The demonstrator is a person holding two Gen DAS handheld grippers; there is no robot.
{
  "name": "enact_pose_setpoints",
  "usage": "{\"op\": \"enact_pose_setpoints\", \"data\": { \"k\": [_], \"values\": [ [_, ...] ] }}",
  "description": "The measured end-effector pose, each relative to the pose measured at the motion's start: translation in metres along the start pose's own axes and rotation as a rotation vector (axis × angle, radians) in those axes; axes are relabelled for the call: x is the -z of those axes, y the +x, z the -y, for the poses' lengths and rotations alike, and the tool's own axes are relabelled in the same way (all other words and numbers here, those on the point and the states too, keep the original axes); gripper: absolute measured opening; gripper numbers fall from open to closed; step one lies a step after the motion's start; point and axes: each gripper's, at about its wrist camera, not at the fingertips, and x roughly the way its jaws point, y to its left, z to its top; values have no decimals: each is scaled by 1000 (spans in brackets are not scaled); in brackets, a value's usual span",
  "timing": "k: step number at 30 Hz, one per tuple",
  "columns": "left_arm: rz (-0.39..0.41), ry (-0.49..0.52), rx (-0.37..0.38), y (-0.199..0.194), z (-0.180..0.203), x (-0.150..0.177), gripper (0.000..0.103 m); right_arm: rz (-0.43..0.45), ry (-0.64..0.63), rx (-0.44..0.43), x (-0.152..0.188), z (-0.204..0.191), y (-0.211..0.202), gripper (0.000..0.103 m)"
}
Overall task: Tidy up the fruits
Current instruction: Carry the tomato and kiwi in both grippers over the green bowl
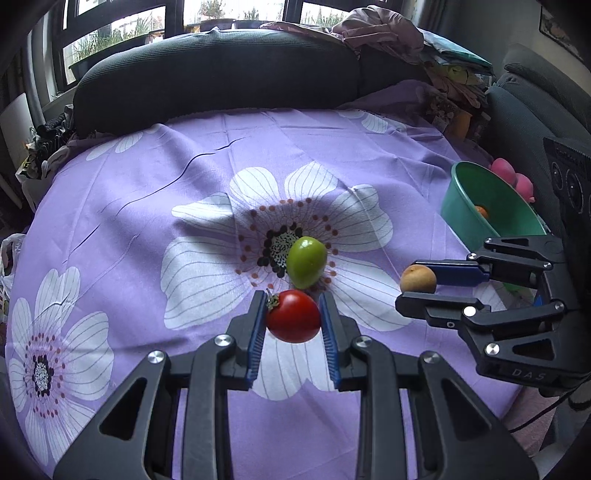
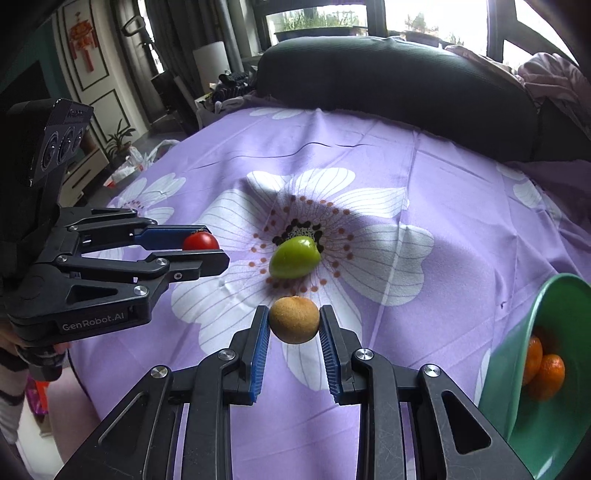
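Note:
My left gripper point(image 1: 293, 308) is shut on a red tomato point(image 1: 293, 316), held clear above the cloth; it also shows at the left of the right wrist view, left gripper point(image 2: 212, 245) with the tomato point(image 2: 200, 242). My right gripper point(image 2: 294, 317) is shut on a small tan-brown round fruit point(image 2: 294, 320), seen too from the left wrist as the right gripper point(image 1: 415, 281) with the brown fruit point(image 1: 418, 278). A green fruit point(image 1: 306, 262) point(image 2: 294, 257) lies on the white flower in the middle. A green bowl point(image 1: 465, 206) point(image 2: 517, 347) at the right holds oranges point(image 2: 546, 373).
The purple flowered cloth point(image 1: 147, 192) covers the surface. A dark cushion point(image 1: 214, 70) lies along the far edge. Piled clothes point(image 1: 384, 33) sit at the back right. Pink round things point(image 1: 511, 177) lie behind the bowl.

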Motion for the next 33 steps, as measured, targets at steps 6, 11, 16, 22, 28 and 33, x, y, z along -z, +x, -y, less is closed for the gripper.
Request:
{"op": "enact_pose_setpoints", "data": {
  "k": [6, 11, 16, 22, 28, 33],
  "values": [
    [17, 5, 9, -13, 22, 9, 28, 32, 16, -3, 14, -5, -25, 29],
    [23, 12, 18, -22, 39, 13, 28, 54, 29, 0, 26, -4, -41, 29],
    [33, 36, 23, -29, 57, 14, 28, 80, 46, 8, 36, -3, -59, 29],
    [42, 71, 30, -32, 76, 7, 28, 123, 70, 27, 43, 5, -79, 29],
    [54, 110, 47, -32, 98, -3, 28, 163, 101, 47, 50, 17, -96, 29],
    [64, 140, 72, -27, 117, -13, 28, 194, 132, 67, 55, 31, -110, 29]
  ]
}}
